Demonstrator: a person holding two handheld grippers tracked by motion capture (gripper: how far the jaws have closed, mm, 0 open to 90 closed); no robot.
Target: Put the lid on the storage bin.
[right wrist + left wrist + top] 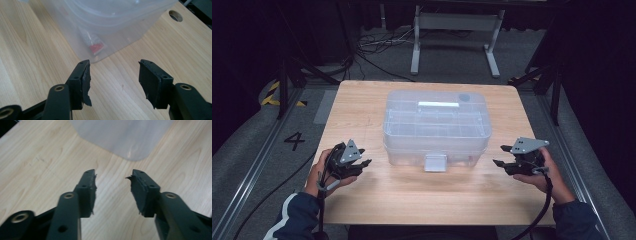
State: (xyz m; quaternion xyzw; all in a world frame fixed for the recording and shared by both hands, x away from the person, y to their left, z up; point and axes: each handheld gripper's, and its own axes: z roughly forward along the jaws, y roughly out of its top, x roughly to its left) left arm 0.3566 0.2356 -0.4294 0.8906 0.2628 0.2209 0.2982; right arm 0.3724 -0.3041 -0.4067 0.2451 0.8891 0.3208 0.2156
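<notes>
A clear plastic storage box (437, 125) with a closed lid and a front latch (435, 162) stands in the middle of the wooden table (412, 200). My left gripper (363, 157) is open, left of the box's front corner, with nothing between its jaws. My right gripper (498, 156) is open too, just right of the box. In the left gripper view the box corner (122, 137) lies ahead of the open gripper (113, 178). In the right gripper view the box (105, 22) shows a small red item in a bag (96, 47) inside, beyond the open gripper (114, 67).
Metal frame legs (457, 40) and cables (377, 47) lie on the floor behind the table. A round hole (175, 15) is cut in the tabletop near the box. A floor mark "4" (294, 140) sits left of the table.
</notes>
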